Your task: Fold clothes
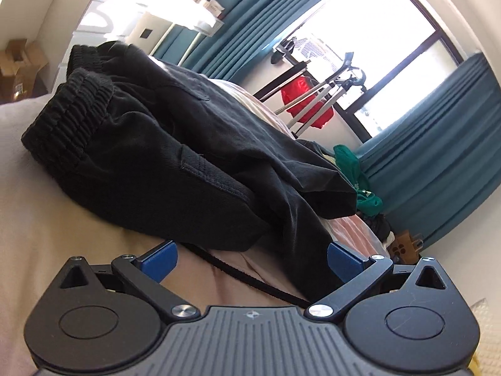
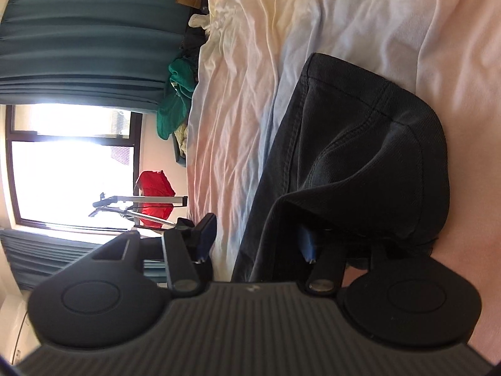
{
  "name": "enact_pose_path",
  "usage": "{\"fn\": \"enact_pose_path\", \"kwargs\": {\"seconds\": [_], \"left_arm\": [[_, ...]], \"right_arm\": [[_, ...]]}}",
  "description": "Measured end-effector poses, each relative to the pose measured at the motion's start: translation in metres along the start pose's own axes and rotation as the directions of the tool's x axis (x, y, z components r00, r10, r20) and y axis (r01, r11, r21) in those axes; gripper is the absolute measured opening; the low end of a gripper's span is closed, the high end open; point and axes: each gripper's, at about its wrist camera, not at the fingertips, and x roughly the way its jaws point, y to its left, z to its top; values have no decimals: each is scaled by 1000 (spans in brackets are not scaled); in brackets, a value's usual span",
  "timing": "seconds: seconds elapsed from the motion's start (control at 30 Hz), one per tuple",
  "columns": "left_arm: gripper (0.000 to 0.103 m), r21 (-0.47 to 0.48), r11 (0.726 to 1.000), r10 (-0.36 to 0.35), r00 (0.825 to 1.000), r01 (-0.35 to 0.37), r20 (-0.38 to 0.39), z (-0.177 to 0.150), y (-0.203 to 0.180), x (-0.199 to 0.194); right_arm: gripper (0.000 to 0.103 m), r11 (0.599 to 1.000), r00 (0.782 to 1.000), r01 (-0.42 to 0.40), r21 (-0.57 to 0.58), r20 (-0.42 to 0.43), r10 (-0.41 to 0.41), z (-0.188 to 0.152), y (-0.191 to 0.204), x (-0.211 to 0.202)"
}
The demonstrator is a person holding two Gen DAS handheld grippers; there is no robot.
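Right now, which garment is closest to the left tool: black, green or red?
The black trousers, bunched on the bed just ahead of the open left tool. The green garment lies farther back; the red one hangs by the window.

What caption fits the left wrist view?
Open left gripper poised at the edge of black trousers heaped on the pale bedsheet.

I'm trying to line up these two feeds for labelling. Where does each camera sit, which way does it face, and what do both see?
Left wrist: on the left gripper, low over the bed sheet, facing the black pants; its jaws stand open.
Right wrist: on the right gripper, rolled sideways, looking along the bed sheet; jaws open, with black pants cloth between them.
Shared: the pants, sheet, teal curtains, window, red garment and green clothing.
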Motion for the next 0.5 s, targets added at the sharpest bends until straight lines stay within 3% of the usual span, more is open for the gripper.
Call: {"fn": "enact_pose_path", "kwargs": {"seconds": [0.07, 0.2, 0.4, 0.5], "left_arm": [[103, -138, 990, 15, 1000, -18, -25, 7, 23, 4], [103, -362, 932, 17, 998, -36, -54, 14, 60, 10], [103, -487, 873, 12, 1000, -21, -22, 17, 76, 11], [102, -565, 825, 4, 1000, -9, -10, 22, 86, 16]], "right_arm": [[56, 1000, 1000, 21, 20, 23, -21, -1, -3, -2], [56, 995, 996, 79, 53, 37, -81, 0, -9, -8], [57, 993, 993, 120, 20, -6, -120, -13, -5, -14], [58, 990, 991, 137, -12, 5, -137, -19, -1, -12]]}}
